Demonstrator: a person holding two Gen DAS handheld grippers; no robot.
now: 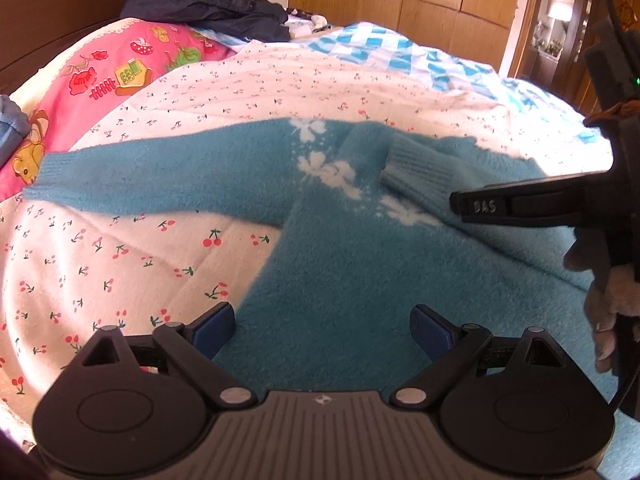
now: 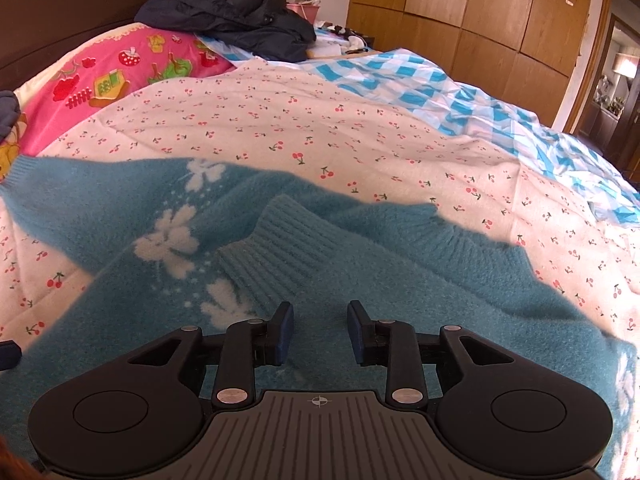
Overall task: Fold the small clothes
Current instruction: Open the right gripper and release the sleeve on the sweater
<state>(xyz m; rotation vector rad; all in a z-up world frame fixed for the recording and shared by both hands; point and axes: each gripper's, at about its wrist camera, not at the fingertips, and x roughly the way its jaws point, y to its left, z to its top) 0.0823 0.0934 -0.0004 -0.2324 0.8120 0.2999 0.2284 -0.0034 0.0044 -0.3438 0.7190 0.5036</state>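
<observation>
A fuzzy blue sweater (image 1: 340, 264) with white flower shapes lies flat on the cherry-print quilt (image 1: 132, 264). One sleeve (image 1: 160, 176) stretches out to the left. The other sleeve is folded in over the body, and its ribbed cuff (image 2: 272, 248) rests just ahead of my right gripper (image 2: 320, 322). That gripper's jaws stand a little apart above the fabric, with nothing pinched between the pads. In the left wrist view the right gripper (image 1: 460, 206) reaches in from the right, low over the folded sleeve. My left gripper (image 1: 324, 320) stands wide open over the sweater's body near its left edge.
A pink cartoon-print cover (image 1: 120, 68) lies at the far left, with a dark jacket (image 1: 212, 8) heaped behind it. A blue-and-white checked sheet (image 2: 440, 88) covers the bed's far right. Wooden wardrobes (image 2: 480, 12) stand beyond the bed, beside a doorway (image 1: 560, 28).
</observation>
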